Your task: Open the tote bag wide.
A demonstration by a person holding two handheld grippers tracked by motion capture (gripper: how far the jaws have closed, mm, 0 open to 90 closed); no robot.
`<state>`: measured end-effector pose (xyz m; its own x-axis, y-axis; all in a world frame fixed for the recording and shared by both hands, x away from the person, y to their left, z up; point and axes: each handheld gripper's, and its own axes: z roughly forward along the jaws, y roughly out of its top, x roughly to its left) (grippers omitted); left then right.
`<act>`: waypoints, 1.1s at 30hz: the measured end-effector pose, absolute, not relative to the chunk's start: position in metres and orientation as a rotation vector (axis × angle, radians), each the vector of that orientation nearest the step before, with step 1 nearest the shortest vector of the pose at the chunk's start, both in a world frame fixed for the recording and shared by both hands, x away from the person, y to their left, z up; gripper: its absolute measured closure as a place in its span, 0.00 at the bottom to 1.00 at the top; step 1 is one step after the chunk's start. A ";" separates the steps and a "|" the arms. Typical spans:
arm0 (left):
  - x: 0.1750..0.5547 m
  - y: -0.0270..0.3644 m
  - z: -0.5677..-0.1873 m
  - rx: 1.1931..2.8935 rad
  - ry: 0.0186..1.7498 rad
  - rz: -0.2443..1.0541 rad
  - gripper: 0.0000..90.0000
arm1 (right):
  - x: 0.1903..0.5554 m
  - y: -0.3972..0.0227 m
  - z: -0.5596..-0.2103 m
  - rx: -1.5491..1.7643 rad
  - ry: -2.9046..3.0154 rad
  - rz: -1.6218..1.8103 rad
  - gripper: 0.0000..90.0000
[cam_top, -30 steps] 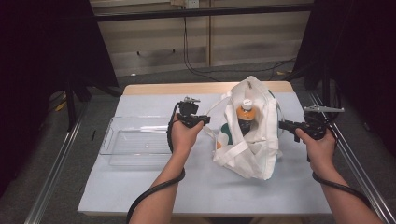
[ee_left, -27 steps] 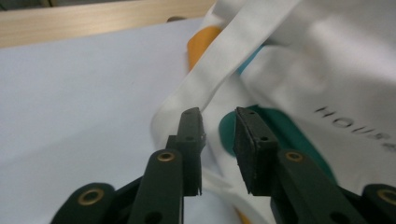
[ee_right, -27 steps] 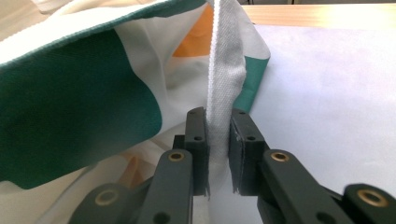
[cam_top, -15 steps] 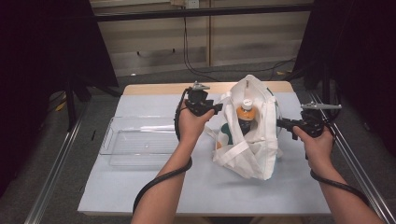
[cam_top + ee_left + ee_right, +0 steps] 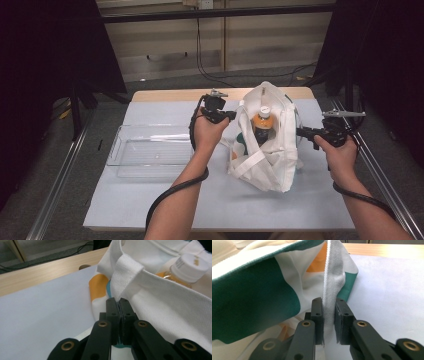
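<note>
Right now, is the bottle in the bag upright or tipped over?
Upright. In the high view the bottle stands inside the open tote bag, its white cap on top, orange contents below it.

From my station, the table (image 5: 150,200) sits on grey carpet (image 5: 60,200); behind it black curtains (image 5: 50,60) flank a pale panelled wall (image 5: 165,45) with dangling cables (image 5: 200,55).

surface: table (image 5: 150,210), pale sheet | on it: clear tray (image 5: 150,152) left; white tote bag (image 5: 270,160) right
</note>
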<state>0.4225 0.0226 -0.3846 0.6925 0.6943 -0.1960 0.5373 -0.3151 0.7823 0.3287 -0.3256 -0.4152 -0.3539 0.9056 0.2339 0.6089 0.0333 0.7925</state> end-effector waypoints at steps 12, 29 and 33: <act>0.423 0.044 -0.403 2.014 1.011 0.217 0.98 | 0.329 -0.332 -0.429 1.568 1.975 1.215 0.89; 0.419 0.038 -0.408 2.015 1.001 0.209 0.98 | 0.328 -0.340 -0.443 1.597 1.967 1.178 0.89; 0.419 0.037 -0.405 2.017 0.987 0.213 0.98 | 0.329 -0.337 -0.433 1.575 1.972 1.182 0.87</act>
